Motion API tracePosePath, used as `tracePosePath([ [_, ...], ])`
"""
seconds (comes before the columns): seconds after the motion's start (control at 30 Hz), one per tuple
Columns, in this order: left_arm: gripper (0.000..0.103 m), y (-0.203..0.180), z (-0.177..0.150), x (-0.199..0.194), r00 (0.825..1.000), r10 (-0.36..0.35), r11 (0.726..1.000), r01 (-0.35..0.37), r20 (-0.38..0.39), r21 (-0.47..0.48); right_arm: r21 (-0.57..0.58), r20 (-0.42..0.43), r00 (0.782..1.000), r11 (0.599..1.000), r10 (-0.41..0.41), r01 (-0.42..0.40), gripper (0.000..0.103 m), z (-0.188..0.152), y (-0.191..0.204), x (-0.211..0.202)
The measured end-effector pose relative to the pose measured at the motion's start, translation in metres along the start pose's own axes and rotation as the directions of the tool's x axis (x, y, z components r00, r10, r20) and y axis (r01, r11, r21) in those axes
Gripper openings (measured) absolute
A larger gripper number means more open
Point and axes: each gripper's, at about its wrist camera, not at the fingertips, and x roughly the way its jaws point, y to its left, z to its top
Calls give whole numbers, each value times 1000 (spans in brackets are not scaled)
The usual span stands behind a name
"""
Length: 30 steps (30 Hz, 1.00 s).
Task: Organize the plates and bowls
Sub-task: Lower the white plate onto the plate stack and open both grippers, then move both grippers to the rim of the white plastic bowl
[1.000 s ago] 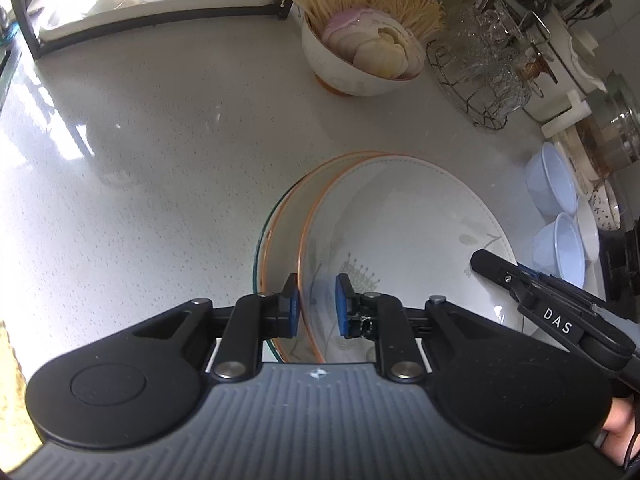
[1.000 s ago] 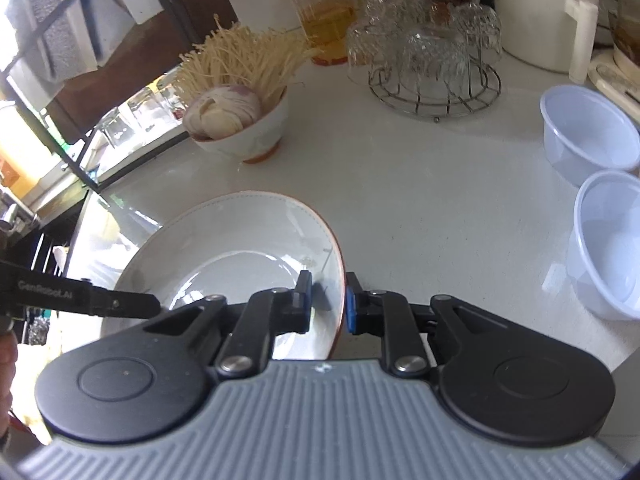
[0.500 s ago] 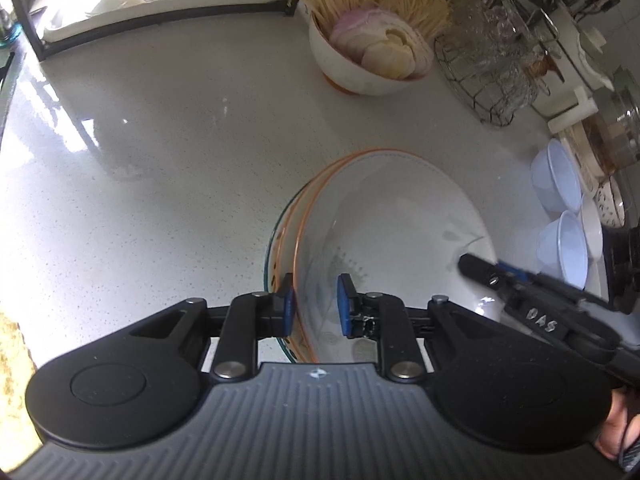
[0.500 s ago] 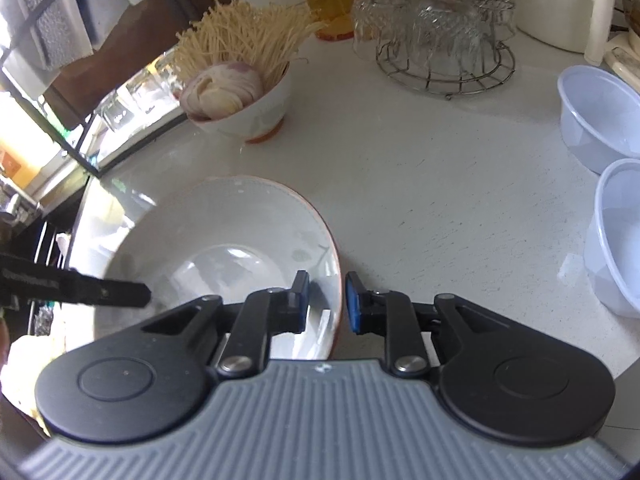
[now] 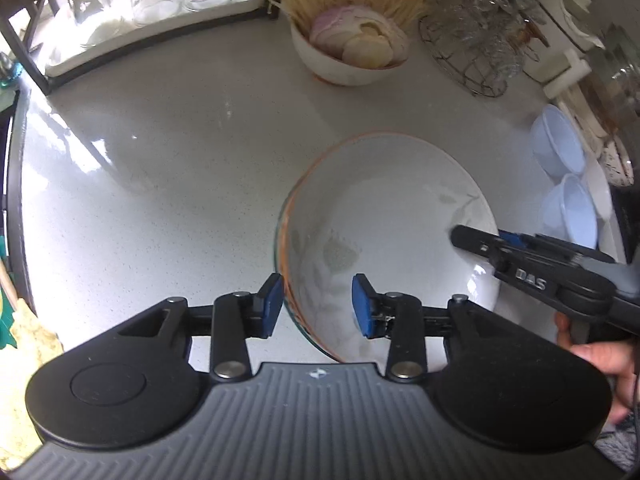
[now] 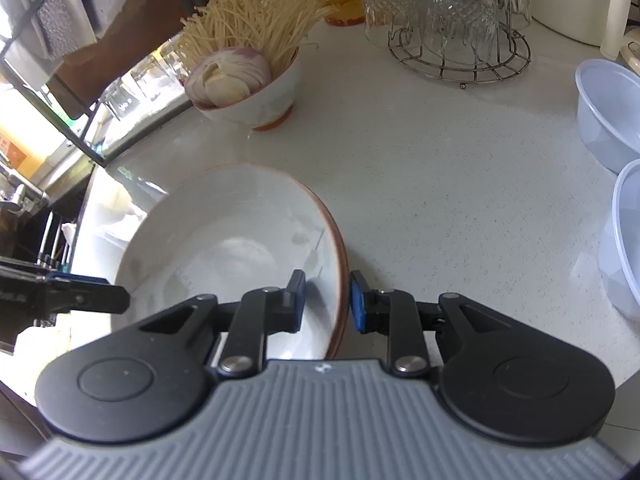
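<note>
On a speckled white bench [image 5: 168,152], two hand-held tongs straddled opposite rims of a white plate [image 5: 384,216] with an orange edge, which lay stacked on other orange-rimmed plates near the bench's front edge. The left tongs [image 5: 318,306] were opening, blue pads standing clear on either side of the near rim. The right tongs [image 6: 326,300] were also opening, the rim between their pads and no pad pressing on it; a person's hand [image 5: 600,360] showed behind them. Farther back stood a bowl [image 6: 260,100] holding sliced onion and dry noodles, a wire rack of upturned glasses [image 6: 460,36], and, to the right, two pale blue plastic bowls [image 6: 608,108].
</note>
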Motion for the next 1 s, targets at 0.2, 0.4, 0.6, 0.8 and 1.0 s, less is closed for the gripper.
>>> tracePosePath([
  [0.2, 42, -11, 3, -11, 999, -28, 1000, 28, 18, 8, 8, 22, 1000, 1000, -14, 14, 27, 1, 1, -6],
  [0.4, 42, -35, 8, -40, 991, -73, 996, 68, 108, 56, -5, 136, 990, 999, -44, 45, 27, 6, 3, -44],
  [0.6, 42, -54, 9, -89, 964, -80, 988, 43, 253, 149, 30, 270, 961, 999, -51, 44, 27, 16, 7, -98],
  [0.8, 42, -67, 5, -129, 928, -129, 971, 46, 350, 235, 64, 366, 929, 998, -50, 29, 27, 21, 15, -150],
  [1.0, 42, -77, 3, -139, 912, -137, 972, 49, 387, 228, -39, 425, 903, 996, -57, 81, 27, 28, 35, -175],
])
